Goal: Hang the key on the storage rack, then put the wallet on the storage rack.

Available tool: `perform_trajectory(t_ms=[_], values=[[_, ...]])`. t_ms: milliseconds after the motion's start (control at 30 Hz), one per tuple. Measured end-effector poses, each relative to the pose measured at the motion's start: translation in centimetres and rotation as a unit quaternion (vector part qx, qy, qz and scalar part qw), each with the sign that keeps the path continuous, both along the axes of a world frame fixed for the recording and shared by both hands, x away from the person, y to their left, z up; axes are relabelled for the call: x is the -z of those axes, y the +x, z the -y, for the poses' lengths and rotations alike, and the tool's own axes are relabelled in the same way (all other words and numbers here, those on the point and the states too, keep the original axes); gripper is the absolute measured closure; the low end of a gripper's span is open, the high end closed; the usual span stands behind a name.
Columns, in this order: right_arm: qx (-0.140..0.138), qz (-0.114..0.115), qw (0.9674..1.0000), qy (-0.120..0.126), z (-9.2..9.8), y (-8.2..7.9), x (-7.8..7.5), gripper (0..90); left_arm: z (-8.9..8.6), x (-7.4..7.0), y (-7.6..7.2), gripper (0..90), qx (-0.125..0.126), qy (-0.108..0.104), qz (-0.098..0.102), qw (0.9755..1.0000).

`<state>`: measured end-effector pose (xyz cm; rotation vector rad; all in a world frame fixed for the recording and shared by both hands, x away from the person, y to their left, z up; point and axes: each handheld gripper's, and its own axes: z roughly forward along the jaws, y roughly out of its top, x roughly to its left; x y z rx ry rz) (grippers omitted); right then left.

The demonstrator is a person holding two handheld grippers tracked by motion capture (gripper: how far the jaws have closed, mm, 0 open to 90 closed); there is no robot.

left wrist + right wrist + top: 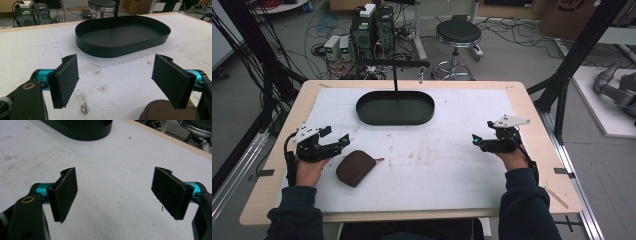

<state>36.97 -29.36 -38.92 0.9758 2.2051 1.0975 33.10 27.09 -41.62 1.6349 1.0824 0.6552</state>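
Both claws hang over the table with jaws spread wide, holding nothing. The left claw is just beside a brown pouch; the right claw is well apart. A black tray sits farther back.

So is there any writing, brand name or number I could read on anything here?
None is readable.
Cardboard box behind the table: a dark printed mark, cut off at the frame edge, illegible.
Black oval tray, brown zip pouch, both hand-held grippers: no lettering visible.
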Motion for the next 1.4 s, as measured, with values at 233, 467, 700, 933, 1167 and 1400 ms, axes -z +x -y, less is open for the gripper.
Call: perform_trajectory(t_ms=[233,467,700,933,1167,1400], values=[[0.004,-0.006,0.9999,0.012,0.4,-0.4,1.3,21.4,0.2,-0.1,-0.1,21.2,0.002,0.004,0.002,1.0],[0.004,-0.005,0.9999,0.014,0.6,-0.7,1.4,21.4,0.1,0.0,0.1,21.2,0.001,0.001,0.0,1.0],[0.01,-0.007,0.9998,0.018,0.6,-0.5,1.5,21.4,0.1,0.1,0.1,21.2,0.003,0.003,-0.006,1.0],[-0.001,-0.012,0.9997,0.021,0.5,-0.6,1.6,21.4,-0.2,0.1,-0.3,21.5,0.002,-0.006,-0.013,0.9999],[-0.003,-0.006,0.9995,0.03,0.7,-0.6,1.6,21.4,-0.3,0.3,-1.2,21.6,0.02,-0.008,-0.032,0.9993],[-0.006,-0.007,0.9996,0.026,0.5,-0.6,1.6,21.4,0.1,1.5,-1.3,21.5,0.083,-0.006,-0.087,0.9927]])
